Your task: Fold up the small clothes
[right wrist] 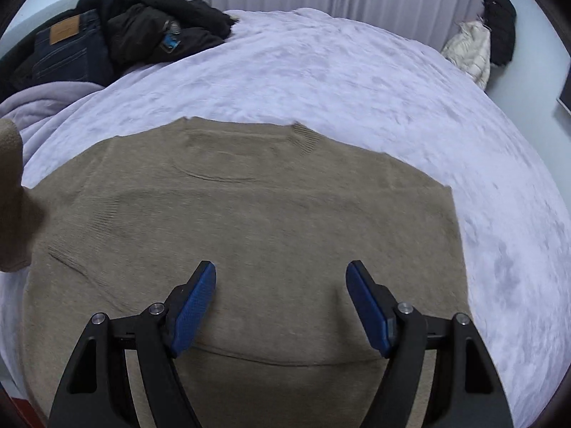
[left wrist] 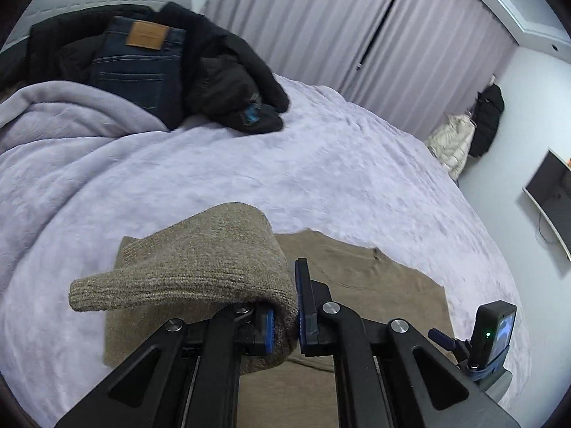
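A tan knit sweater [right wrist: 249, 221] lies flat on the lilac bed cover [right wrist: 357, 82], neckline toward the far side. My left gripper [left wrist: 292, 306] is shut on the sweater's sleeve [left wrist: 200, 260], which is lifted and draped over the left finger, cuff end hanging to the left. The sweater body [left wrist: 357, 285] lies beneath it. The lifted sleeve [right wrist: 10, 196] shows at the left edge of the right wrist view. My right gripper [right wrist: 282, 306] is open above the sweater's lower middle, nothing between its blue pads [right wrist: 192, 314].
A pile of dark clothes with folded jeans [left wrist: 139, 64] sits at the bed's far left beside a bunched lilac blanket [left wrist: 71, 114]. Curtains [left wrist: 339, 28] hang behind. A cream jacket [left wrist: 451, 142] and black garment hang at the right wall near a screen [left wrist: 549, 196].
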`<state>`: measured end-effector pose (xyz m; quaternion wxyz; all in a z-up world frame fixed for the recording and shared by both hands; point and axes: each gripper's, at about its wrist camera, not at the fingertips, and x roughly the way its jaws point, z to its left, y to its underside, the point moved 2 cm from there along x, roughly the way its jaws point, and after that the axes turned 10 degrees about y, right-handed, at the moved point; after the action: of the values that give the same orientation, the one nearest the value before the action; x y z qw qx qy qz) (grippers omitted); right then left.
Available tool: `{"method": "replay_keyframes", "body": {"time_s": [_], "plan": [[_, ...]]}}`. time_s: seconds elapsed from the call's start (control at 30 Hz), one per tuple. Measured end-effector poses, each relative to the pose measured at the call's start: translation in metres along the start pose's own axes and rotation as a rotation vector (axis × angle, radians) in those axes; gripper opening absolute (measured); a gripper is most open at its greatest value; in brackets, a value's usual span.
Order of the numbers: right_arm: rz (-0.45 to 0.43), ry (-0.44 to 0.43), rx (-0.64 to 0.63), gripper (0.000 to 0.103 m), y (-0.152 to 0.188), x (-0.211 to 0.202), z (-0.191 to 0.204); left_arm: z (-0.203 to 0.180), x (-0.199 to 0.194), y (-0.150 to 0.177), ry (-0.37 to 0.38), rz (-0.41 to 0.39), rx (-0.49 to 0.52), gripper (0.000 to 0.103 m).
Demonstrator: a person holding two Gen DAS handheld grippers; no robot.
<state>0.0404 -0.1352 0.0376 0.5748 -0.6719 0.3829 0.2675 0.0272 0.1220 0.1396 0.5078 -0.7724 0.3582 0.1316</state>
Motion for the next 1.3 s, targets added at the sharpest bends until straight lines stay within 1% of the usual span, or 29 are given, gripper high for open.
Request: {"method": "replay_keyframes", "body": {"time_s": [0.1,0.2,0.3,0.37,0.47,0.53,0.57,0.6,0.63,0.67,0.7,0.73,0.77,0.8,0.83,0.9,0.97,1.03,1.07,1.1,1.13,1.2,1.23,1.27,1.3], "plan": [[0.006,0.012,0.070,0.079,0.006,0.005,-0.038,-0.053,0.042,0.012,0.035,0.060,0.067,0.010],[0.003,0.018,0.113,0.078,0.014,0.004,-0.070,-0.090,0.080,0.031,0.073,0.127,0.083,0.010],[-0.001,0.015,0.127,0.078,0.020,0.006,-0.087,-0.117,0.114,0.057,0.090,0.197,0.106,0.010],[-0.006,0.015,0.127,0.078,0.025,0.009,-0.096,-0.131,0.135,0.074,0.078,0.240,0.137,0.010],[-0.008,0.012,0.137,0.078,0.030,0.014,-0.106,-0.135,0.159,0.093,0.062,0.303,0.157,0.011],[-0.004,-0.006,0.147,0.078,0.033,0.018,-0.112,-0.133,0.172,0.102,0.029,0.349,0.166,0.011],[-0.002,-0.013,0.150,0.078,0.034,0.019,-0.114,-0.134,0.175,0.106,0.018,0.363,0.170,0.020],[0.003,-0.021,0.153,0.078,0.035,0.021,-0.115,-0.133,0.177,0.107,0.025,0.374,0.167,0.033],[0.009,-0.037,0.158,0.078,0.037,0.023,-0.116,-0.132,0.175,0.106,0.044,0.374,0.161,0.068],[0.014,-0.053,0.165,0.078,0.039,0.025,-0.118,-0.133,0.167,0.104,0.056,0.342,0.154,0.092],[0.014,-0.061,0.171,0.078,0.041,0.026,-0.119,-0.134,0.158,0.101,0.054,0.293,0.154,0.097],[0.009,-0.067,0.174,0.078,0.041,0.027,-0.119,-0.136,0.148,0.097,0.061,0.253,0.160,0.098],[0.002,-0.073,0.176,0.078,0.043,0.026,-0.120,-0.137,0.141,0.092,0.090,0.247,0.167,0.098],[-0.002,-0.077,0.178,0.078,0.043,0.025,-0.120,-0.137,0.133,0.088,0.129,0.258,0.171,0.098],[-0.004,-0.083,0.180,0.078,0.043,0.024,-0.120,-0.135,0.126,0.084,0.144,0.260,0.172,0.098],[-0.018,-0.101,0.187,0.079,0.042,0.018,-0.121,-0.122,0.106,0.074,0.133,0.216,0.170,0.098],[-0.043,-0.117,0.189,0.079,0.039,0.010,-0.119,-0.102,0.090,0.067,0.117,0.179,0.145,0.098],[-0.061,-0.123,0.181,0.080,0.033,0.004,-0.112,-0.072,0.081,0.057,0.061,0.138,0.087,0.098],[-0.067,-0.129,0.174,0.081,0.030,0.001,-0.107,-0.055,0.079,0.053,0.021,0.127,0.050,0.098],[-0.072,-0.135,0.161,0.084,0.027,-0.002,-0.099,-0.036,0.079,0.050,-0.024,0.120,0.007,0.098],[-0.078,-0.134,0.135,0.084,0.023,-0.005,-0.089,-0.018,0.077,0.048,-0.056,0.116,-0.039,0.098],[-0.108,-0.098,0.092,0.084,0.016,-0.017,-0.075,0.011,0.078,0.049,-0.082,0.124,-0.117,0.098],[-0.133,-0.096,0.085,0.084,0.013,-0.023,-0.069,0.022,0.079,0.051,-0.089,0.132,-0.142,0.098],[-0.144,-0.104,0.070,0.084,0.010,-0.027,-0.063,0.030,0.080,0.054,-0.096,0.140,-0.161,0.098],[-0.149,-0.094,0.037,0.084,0.005,-0.030,-0.054,0.038,0.082,0.058,-0.097,0.151,-0.171,0.098]]}}
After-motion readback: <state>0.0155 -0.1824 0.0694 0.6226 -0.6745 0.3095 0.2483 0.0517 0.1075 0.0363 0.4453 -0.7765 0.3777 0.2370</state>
